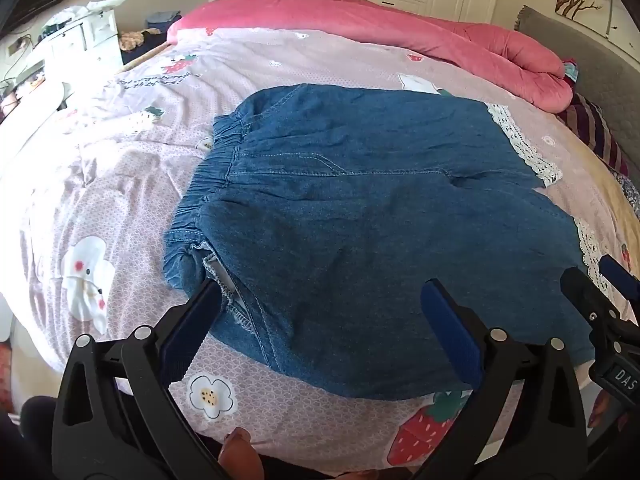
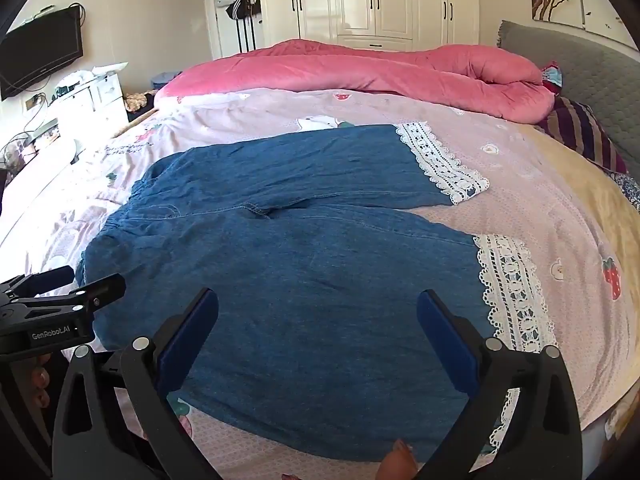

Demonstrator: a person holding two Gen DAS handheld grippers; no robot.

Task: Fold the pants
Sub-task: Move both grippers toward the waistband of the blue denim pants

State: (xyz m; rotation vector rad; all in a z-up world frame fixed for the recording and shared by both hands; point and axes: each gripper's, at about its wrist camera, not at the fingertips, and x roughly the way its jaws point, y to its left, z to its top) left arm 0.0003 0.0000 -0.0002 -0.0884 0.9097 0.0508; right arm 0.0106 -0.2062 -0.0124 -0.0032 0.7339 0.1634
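Blue denim pants (image 1: pixel 360 184) lie spread flat on the bed, with the elastic waistband (image 1: pixel 208 176) at the left and the white lace hems (image 2: pixel 512 292) at the right. Both legs show side by side in the right wrist view, pants (image 2: pixel 300 264). My left gripper (image 1: pixel 320 296) hovers open over the near waist corner, nothing between its pads. My right gripper (image 2: pixel 318 304) stands open over the near leg, close to its lace hem, and holds nothing. Each gripper also shows in the other's view: the right gripper (image 1: pixel 596 274), the left gripper (image 2: pixel 86 278).
The pink printed sheet (image 1: pixel 120 184) covers the bed. A rolled pink quilt (image 2: pixel 360 68) lies along the far side. A striped pillow (image 2: pixel 576 132) and grey headboard (image 2: pixel 580 68) are at the right. A white dresser (image 2: pixel 92 100) and TV (image 2: pixel 40 52) stand at the left.
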